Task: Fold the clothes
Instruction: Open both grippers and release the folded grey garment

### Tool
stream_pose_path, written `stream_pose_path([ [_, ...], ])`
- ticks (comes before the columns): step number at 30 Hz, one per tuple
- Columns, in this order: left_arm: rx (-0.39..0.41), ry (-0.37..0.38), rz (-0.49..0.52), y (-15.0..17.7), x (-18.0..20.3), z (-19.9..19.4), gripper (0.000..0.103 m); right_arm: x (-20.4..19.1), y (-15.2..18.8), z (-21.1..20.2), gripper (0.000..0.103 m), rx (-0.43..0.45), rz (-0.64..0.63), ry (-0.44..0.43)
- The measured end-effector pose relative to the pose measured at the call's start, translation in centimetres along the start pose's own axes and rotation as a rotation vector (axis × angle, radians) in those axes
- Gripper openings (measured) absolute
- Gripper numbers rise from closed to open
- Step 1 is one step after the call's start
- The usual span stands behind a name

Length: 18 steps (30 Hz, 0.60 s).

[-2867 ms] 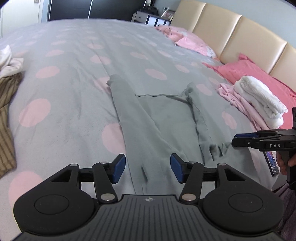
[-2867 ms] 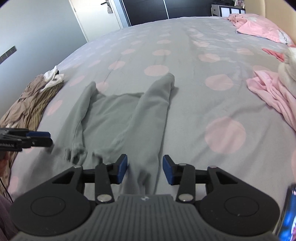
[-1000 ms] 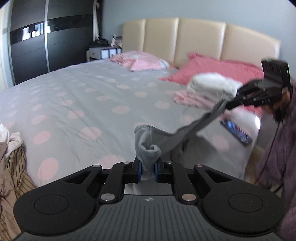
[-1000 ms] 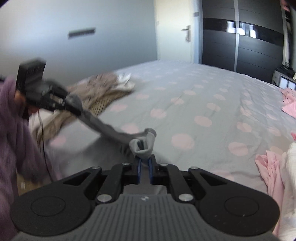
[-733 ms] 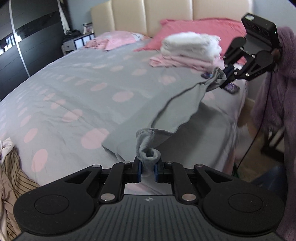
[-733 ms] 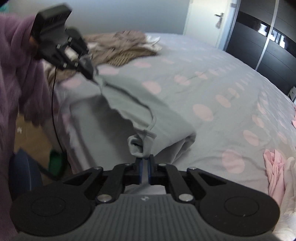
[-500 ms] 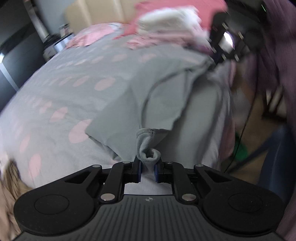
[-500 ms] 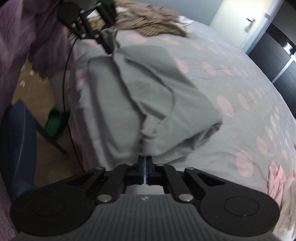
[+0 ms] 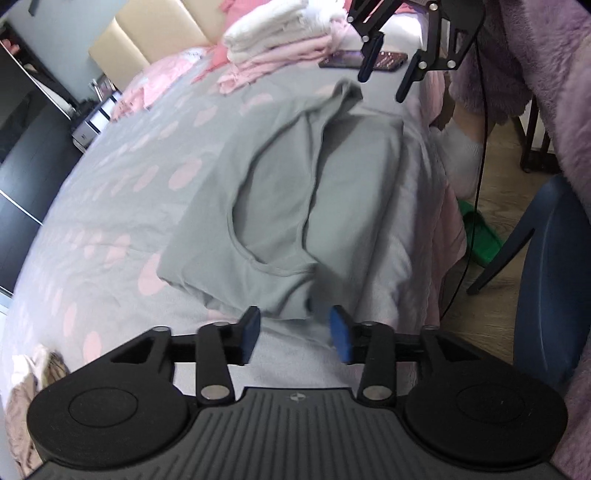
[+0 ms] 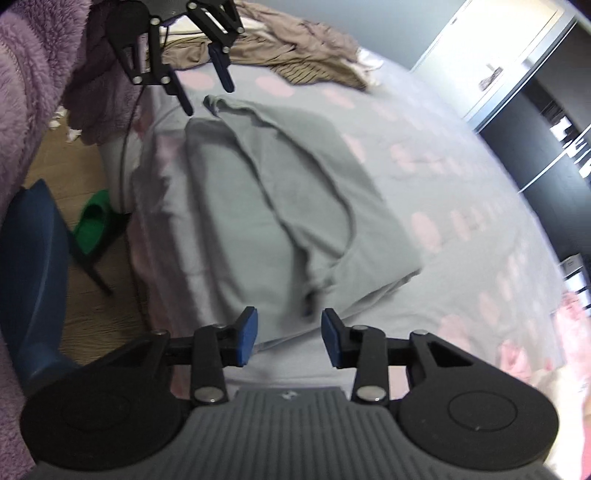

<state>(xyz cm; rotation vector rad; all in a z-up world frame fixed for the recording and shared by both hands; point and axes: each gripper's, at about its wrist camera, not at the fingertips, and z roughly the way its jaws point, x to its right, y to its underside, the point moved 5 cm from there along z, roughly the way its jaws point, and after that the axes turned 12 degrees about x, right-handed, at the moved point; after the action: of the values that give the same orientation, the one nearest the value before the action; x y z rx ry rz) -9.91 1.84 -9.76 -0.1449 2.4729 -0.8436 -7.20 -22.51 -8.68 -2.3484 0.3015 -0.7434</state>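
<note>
A grey garment (image 9: 280, 192) lies folded over on the bed near its edge; it also shows in the right wrist view (image 10: 295, 206). My left gripper (image 9: 294, 334) is open and empty, just above the garment's near end. My right gripper (image 10: 289, 332) is open and empty at the garment's opposite end. Each gripper shows in the other's view: the right one (image 9: 384, 79) and the left one (image 10: 203, 92), both open just beyond the garment's corners.
The bed has a grey cover with pink dots (image 9: 122, 206). Folded white and pink clothes (image 9: 280, 33) and a phone (image 9: 364, 59) lie near the headboard. A brown pile of clothes (image 10: 295, 51) lies at the other side. A blue chair (image 9: 550, 280) stands on the floor.
Both grippers carried the garment's ends back toward the bed edge, laid it down folded over, then opened and let go.
</note>
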Motion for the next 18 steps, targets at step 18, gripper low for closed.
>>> stream_pose_path([
  [18,-0.046,-0.098,-0.026,-0.9,-1.5,2.3,0.006,-0.6,-0.5,3.3,0.006,-0.056,-0.051,0.058],
])
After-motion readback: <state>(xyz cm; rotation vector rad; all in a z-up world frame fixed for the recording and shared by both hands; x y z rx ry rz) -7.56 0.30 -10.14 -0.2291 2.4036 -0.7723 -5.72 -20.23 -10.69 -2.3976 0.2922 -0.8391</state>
